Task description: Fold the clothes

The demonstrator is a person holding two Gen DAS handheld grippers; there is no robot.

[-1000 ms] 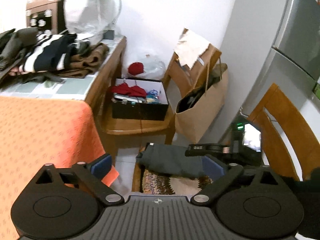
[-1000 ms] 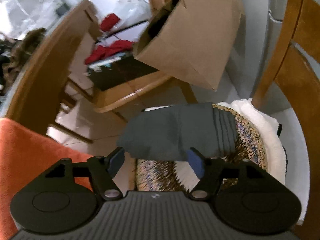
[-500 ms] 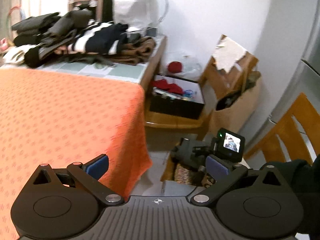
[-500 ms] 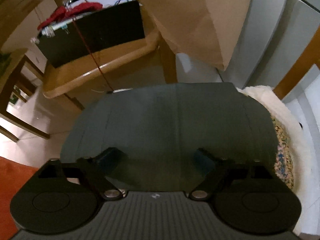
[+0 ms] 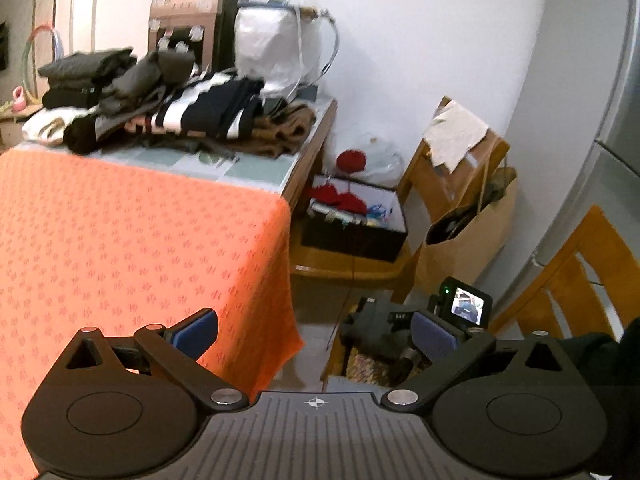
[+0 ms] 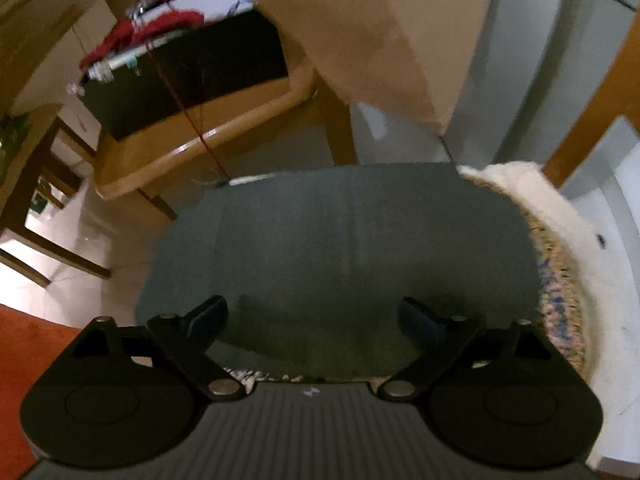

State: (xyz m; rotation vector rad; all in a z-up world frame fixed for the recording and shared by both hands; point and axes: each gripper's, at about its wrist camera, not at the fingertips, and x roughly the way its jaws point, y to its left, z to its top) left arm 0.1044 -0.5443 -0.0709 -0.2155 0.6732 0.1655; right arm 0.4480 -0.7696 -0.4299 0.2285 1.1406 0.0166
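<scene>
A folded dark grey garment [image 6: 340,256] lies on a crocheted cushion [image 6: 560,280] on a chair seat. My right gripper [image 6: 312,316] is open and hovers just above the garment, holding nothing. My left gripper [image 5: 316,332] is open and empty above the right edge of the orange tablecloth [image 5: 120,248]. A heap of unfolded clothes [image 5: 176,112], striped, brown and dark, lies at the far end of the table. The right gripper's body and camera [image 5: 464,308] show low in the left wrist view, over the dark garment [image 5: 368,328].
A black box with red yarn [image 5: 352,220] sits on a wooden chair beside the table. A brown paper bag [image 5: 468,236] leans next to it. A wooden chair back [image 5: 572,272] and a grey fridge [image 5: 608,128] stand on the right. A cardboard box [image 5: 184,28] and white bag stand behind the heap.
My left gripper has swung left and up, from over the chair to the orange table. My right gripper has come down close over the folded grey garment and drawn back slightly. Both stayed open.
</scene>
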